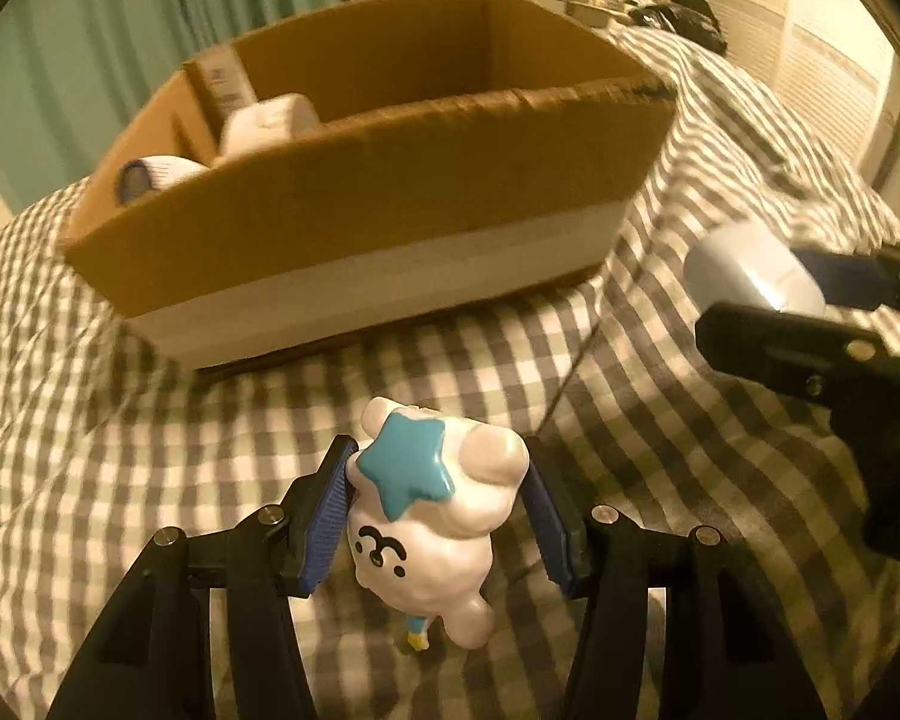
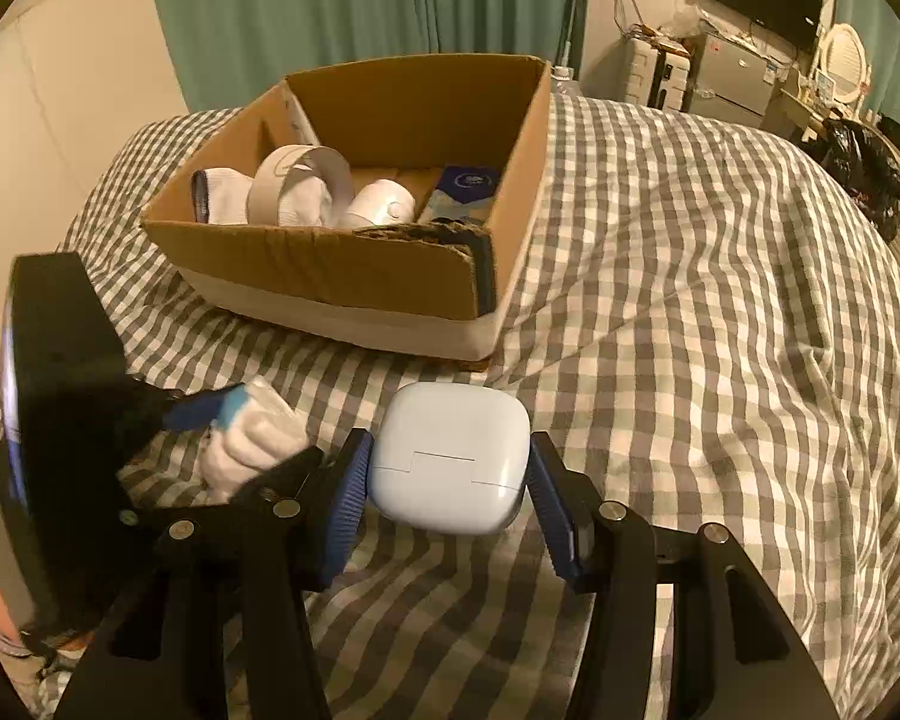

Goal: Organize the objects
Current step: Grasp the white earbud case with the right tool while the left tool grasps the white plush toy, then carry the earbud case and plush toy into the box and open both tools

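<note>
My left fingers (image 1: pixel 435 516) straddle a white cloud-shaped figurine (image 1: pixel 432 531) with a teal star on top and a small drawn face; the left blue pad lies against its side, the right pad stands just off it with a sliver of gap, so the fingers are part-spread around the toy and not clearly pinching it. The figurine lies on the grey-and-white checked bed cover (image 1: pixel 120 450), near the bed's near edge, in front of the cardboard box (image 1: pixel 354 210). My right fingers (image 2: pixel 447 498) are pinching a white rounded earbud case (image 2: pixel 450 456), both blue pads pressed to its sides, seam line facing me; it is held just above the cover, in front of the box's near right corner. From the left wrist view the case shows pale at the right, clamped between the black arms. The box (image 2: pixel 354 276) sits toward the far side of the bed, open-topped, with a cardboard divider at its left end. Inside: a rolled white sock (image 2: pixel 222 195), a loop of pale strap (image 2: pixel 297 180), a white domed object (image 2: pixel 381 204), a dark blue packet (image 2: pixel 465 189) at the right. Green curtain (image 2: pixel 330 6) behind the bed's far edge.
</note>
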A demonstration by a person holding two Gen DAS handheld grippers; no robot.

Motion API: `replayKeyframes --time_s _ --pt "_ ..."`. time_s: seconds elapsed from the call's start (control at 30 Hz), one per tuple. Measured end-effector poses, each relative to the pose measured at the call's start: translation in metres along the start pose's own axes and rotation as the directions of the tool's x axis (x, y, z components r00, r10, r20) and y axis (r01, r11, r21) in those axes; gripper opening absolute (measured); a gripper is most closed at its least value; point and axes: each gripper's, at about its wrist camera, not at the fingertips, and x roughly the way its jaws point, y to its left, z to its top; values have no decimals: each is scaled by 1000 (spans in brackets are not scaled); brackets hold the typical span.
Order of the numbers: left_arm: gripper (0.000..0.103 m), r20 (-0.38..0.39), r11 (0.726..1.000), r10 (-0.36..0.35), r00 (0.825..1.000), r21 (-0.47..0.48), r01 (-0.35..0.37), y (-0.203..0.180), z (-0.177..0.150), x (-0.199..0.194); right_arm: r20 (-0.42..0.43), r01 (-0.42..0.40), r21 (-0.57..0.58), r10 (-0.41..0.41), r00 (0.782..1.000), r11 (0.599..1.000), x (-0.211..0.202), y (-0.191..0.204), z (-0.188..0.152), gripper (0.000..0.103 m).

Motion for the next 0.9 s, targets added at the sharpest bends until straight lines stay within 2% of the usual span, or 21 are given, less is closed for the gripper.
replayKeyframes --time_s 0.27,0.57,0.67,0.9 --pt "56 91 999 35 995 -42 -31 20 5 -42 36 29 -19 -28 999 999 -23 10 3 52" --pt "56 178 996 64 982 -67 -53 38 2 -107 117 63 -54 -56 992 997 -72 30 5 52" --pt "56 188 995 54 981 -91 -38 45 3 -126 152 68 -62 -58 987 996 -90 38 6 52" --pt "56 259 995 69 964 -86 -48 51 17 -168 220 84 -99 -61 974 992 -121 53 13 52"
